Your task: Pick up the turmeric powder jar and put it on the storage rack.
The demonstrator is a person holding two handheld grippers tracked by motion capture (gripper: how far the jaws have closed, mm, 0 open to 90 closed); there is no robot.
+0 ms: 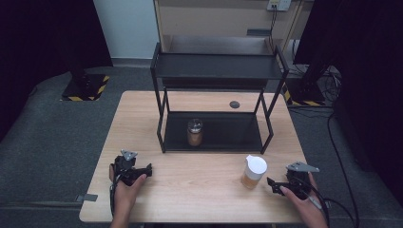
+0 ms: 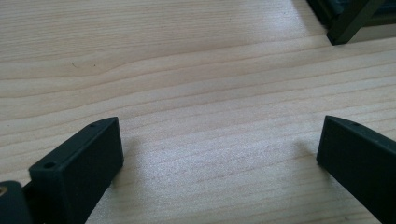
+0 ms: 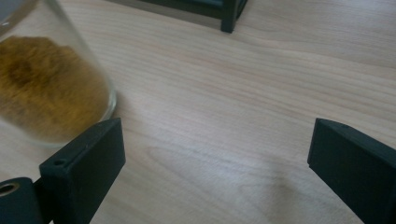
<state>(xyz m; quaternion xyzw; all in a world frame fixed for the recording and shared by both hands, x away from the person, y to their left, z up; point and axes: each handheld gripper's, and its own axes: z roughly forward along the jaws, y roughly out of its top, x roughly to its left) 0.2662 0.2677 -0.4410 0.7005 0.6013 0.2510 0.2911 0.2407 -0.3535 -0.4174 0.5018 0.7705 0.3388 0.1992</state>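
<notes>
White-lidded jar [image 1: 253,172] upright on bench [image 1: 199,190], long axis vertical, right gripper [image 1: 272,184] level beside it, jaws wide, empty, left gripper [image 1: 148,169] likewise open.

jar [image 1: 253,173] | white lid, orange powder | upright | table front-right

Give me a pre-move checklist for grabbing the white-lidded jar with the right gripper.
1. Right gripper open: ok, jaws wide apart with nothing between.
2. Jar upright on the table: ok.
3. Lid on: ok; tightness cannot tell.
4. Jar lined up between the jaws: not ok, it sits off to one side in the right gripper view.
5. Left gripper out of the way: ok, open, far from the jar.
6. Rack shelf space beside the other jar: ok.
</notes>
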